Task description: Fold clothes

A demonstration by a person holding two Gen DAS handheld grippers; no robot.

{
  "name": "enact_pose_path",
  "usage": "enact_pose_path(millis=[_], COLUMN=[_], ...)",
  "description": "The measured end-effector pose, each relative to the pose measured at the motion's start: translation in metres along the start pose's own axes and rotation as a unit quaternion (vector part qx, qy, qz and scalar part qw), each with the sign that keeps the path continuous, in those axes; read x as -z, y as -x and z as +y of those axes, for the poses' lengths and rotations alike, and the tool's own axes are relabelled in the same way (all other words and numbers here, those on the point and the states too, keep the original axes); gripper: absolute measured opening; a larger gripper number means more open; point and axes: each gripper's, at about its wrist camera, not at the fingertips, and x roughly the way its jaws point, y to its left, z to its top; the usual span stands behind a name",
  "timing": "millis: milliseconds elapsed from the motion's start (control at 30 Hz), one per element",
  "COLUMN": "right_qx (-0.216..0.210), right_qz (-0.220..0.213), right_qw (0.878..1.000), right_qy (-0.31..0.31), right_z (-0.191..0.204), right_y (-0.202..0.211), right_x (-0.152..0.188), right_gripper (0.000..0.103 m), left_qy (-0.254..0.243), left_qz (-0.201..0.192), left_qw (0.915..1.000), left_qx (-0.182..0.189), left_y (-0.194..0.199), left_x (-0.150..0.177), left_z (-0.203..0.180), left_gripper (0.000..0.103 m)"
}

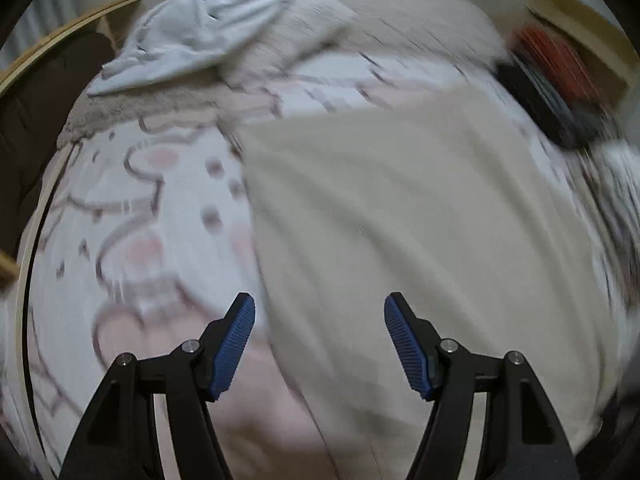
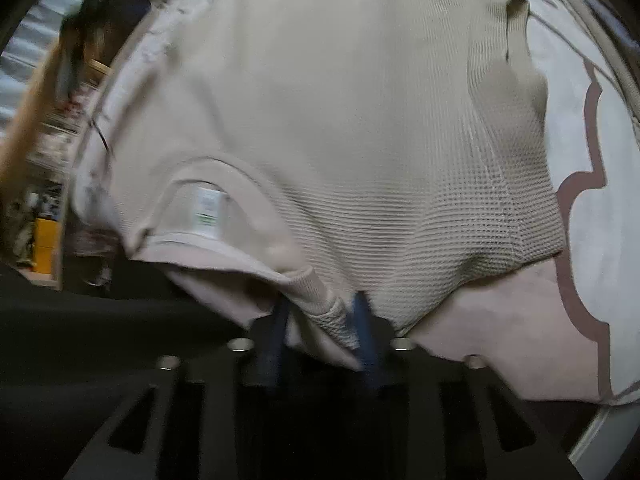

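Note:
A beige waffle-knit shirt lies spread flat on a patterned white and pink bedcover. My left gripper hovers over the shirt's left edge, open, with nothing between its blue pads. In the right wrist view the same shirt fills the frame, its neckline and white label turned toward me. My right gripper is low at the near edge, its jaws partly apart. The ribbed collar edge lies loosely between them and only brushes the right pad.
A crumpled white garment sits at the far end of the bed on a grey blanket. A blurred red and black object lies at the right. A wooden frame borders the left. Shelf clutter with a yellow box stands beyond the bed.

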Motion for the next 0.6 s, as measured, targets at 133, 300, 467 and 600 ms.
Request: enact_pose_path(millis=[133,300,467,600], right_qx=[0.006,0.013,-0.035,-0.085], right_qz=[-0.074,-0.141,-0.139,-0.148], right_qw=[0.997,0.980,0.967,0.952], right_qy=[-0.011,-0.142,-0.212,-0.255], right_z=[-0.004,-0.061,-0.097,-0.092], right_y=[0.042,0.059,0.035,0.003], right_x=[0.000,-0.011,-0.005,-0.028], right_gripper=[0.053,0.053,0.053,0.053], left_qy=[0.013,0.087,0.165,0.174], left_qz=[0.029,0.049,0.058,0.032], left_qw=[0.9994,0.9941,0.9835,0.9817], left_qx=[-0.015,-0.043,-0.045,-0.070], left_y=[0.021,0.044,0.043,0.037], left_x=[0.091,0.174,0.216,0.219], left_z=[-0.017,0.000,0.001,-0.017], left_gripper=[0.067,0.067,0.067,0.077])
